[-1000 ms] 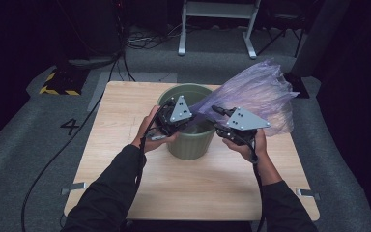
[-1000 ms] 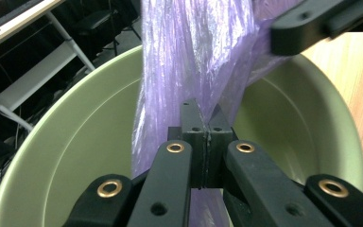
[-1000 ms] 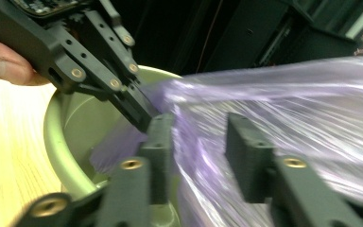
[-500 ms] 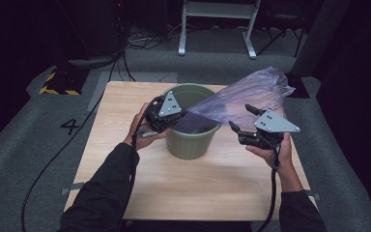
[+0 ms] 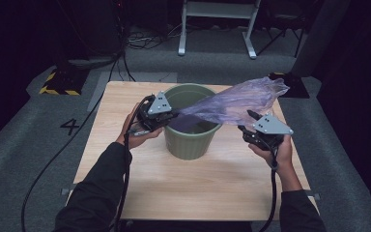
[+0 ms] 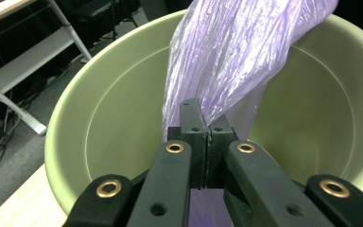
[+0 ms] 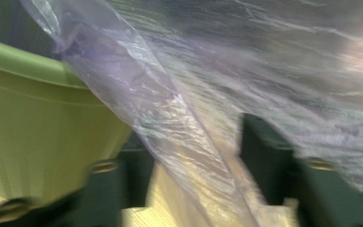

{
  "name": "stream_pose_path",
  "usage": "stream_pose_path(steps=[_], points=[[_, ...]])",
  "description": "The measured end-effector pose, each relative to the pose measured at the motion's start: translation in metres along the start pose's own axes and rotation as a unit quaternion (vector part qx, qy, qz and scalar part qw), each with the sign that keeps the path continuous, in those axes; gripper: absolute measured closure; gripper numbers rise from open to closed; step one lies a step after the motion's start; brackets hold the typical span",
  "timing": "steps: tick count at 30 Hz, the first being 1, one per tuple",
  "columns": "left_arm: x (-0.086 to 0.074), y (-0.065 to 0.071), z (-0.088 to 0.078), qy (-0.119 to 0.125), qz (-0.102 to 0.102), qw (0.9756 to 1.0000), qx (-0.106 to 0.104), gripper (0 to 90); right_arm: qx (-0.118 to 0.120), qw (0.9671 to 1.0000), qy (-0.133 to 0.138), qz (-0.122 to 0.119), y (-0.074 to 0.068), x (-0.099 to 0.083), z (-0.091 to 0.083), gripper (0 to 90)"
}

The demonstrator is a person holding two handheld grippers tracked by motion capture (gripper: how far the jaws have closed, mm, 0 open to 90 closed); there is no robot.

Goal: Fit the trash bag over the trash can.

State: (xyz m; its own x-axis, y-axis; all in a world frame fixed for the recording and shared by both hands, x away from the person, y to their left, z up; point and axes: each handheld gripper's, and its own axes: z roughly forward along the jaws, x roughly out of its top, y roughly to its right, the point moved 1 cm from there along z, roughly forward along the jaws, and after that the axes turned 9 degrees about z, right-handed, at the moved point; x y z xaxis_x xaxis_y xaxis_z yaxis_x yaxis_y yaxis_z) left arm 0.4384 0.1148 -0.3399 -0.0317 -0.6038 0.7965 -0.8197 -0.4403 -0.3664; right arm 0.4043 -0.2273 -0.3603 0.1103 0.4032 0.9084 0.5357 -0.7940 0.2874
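The purple plastic bag point(image 5: 232, 104) stretches in a long, crumpled band above the table, from the near-left rim of the green bin point(image 5: 192, 140) out to the far right, where its loose end flares past the table's right edge. In the left gripper view the bag point(image 6: 231, 52) rises out of the jaws and crosses over the bin's open mouth point(image 6: 123, 118); its lower end is gathered to a narrow strip.

The left gripper point(image 5: 170, 116) sits just left of the bin's rim, and its jaws are pressed together with the bag's thin end clamped between them, as the left gripper view point(image 6: 207, 137) shows clearly. The person's left hand point(image 5: 136, 135) holds it from below, with a black cable trailing down toward the near edge.

The right gripper point(image 5: 249, 122) is to the right of the bin, under the stretched bag and near the table's right edge. Its jaws stand apart and have just been closing; in the blurred right gripper view point(image 7: 194, 165) a fold of the bag point(image 7: 179, 127) hangs down between them, but neither pad is seen pressing on it. The bin's outer wall point(image 7: 38, 137) shows at the left of that view.

The bin stands upright at the middle of the light wooden table point(image 5: 198, 188), which rests on grey carpet point(image 5: 24, 164) marked with a "4" point(image 5: 70, 126).
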Motion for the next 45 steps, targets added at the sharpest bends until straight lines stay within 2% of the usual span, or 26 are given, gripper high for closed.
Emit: stream_pose_path(steps=[1,4,6,7,9,11,13,16,18,20,21,23,27,30,34,38,40,43,45], points=[[0.0,0.0,-0.001,0.001,0.0,1.0,0.002,88.2,0.002,1.0,0.005,0.0,0.0,-0.001,0.0,70.2],[-0.002,0.0,-0.004,0.016,-0.009,0.9998,-0.001,84.5,-0.001,0.9997,0.022,-0.013,0.0,0.001,-0.002,83.9],[-0.003,0.0,-0.004,0.017,-0.011,0.9998,-0.001,81.6,-0.005,0.9992,0.036,-0.013,0.0,0.003,-0.004,88.9],[-0.003,-0.001,-0.003,0.016,-0.014,0.9998,0.0,77.8,-0.008,0.999,0.042,-0.014,0.001,0.005,-0.005,90.0],[-0.004,-0.001,-0.003,0.019,-0.016,0.9997,-0.002,76.9,-0.009,0.9986,0.051,-0.012,0.0,0.01,-0.007,90.0],[-0.004,-0.001,-0.004,0.019,-0.019,0.9996,0.001,70.0,-0.009,0.9982,0.058,-0.013,0.0,0.013,-0.009,90.0],[-0.003,0.0,-0.005,0.02,-0.019,0.9996,0.0,65.0,-0.011,0.998,0.058,-0.021,0.0,0.016,-0.01,90.0],[-0.002,0.001,-0.007,0.016,-0.011,0.9998,-0.001,63.0,-0.008,0.9981,0.056,-0.024,0.0,0.017,-0.01,90.0],[-0.001,0.001,-0.006,0.014,-0.012,0.9998,-0.001,51.8,-0.004,0.9982,0.056,-0.022,0.0,0.016,-0.01,90.0],[0.002,0.001,-0.004,0.007,-0.023,0.9996,-0.015,37.4,0.005,0.9982,0.056,-0.018,-0.001,0.015,-0.009,90.0],[0.003,0.001,-0.003,0.005,-0.028,0.9995,-0.016,29.8,0.005,0.9983,0.055,-0.018,-0.001,0.015,-0.008,90.0],[0.007,0.004,-0.002,0.007,-0.023,0.9995,-0.02,23.1,0.005,0.9984,0.054,-0.017,-0.001,0.015,-0.008,90.0],[0.017,0.009,-0.005,0.025,-0.017,0.9989,-0.036,20.1,-0.004,0.9981,0.059,-0.019,-0.001,0.018,-0.009,90.0],[0.023,0.011,-0.004,0.016,-0.011,0.9997,-0.016,19.4,-0.015,0.9978,0.063,-0.016,0.002,0.02,-0.012,90.0],[0.032,0.013,-0.002,0.017,-0.008,0.9994,-0.027,20.3,-0.025,0.9974,0.067,-0.007,0.007,0.022,-0.014,90.0],[0.044,0.018,0.005,0.024,-0.002,0.9991,-0.035,22.9,-0.025,0.9969,0.072,-0.02,0.002,0.03,-0.013,90.0],[0.049,0.02,0.011,0.024,-0.006,0.9987,-0.044,23.7,-0.018,0.9967,0.074,-0.028,-0.003,0.034,-0.011,90.0],[0.056,0.023,0.02,0.014,-0.002,0.9988,-0.048,29.3,-0.009,0.9963,0.077,-0.037,-0.011,0.039,-0.008,90.0],[0.058,0.025,0.024,0.007,0.006,0.9991,-0.042,41.8,-0.003,0.996,0.08,-0.04,-0.016,0.042,-0.006,90.0]])
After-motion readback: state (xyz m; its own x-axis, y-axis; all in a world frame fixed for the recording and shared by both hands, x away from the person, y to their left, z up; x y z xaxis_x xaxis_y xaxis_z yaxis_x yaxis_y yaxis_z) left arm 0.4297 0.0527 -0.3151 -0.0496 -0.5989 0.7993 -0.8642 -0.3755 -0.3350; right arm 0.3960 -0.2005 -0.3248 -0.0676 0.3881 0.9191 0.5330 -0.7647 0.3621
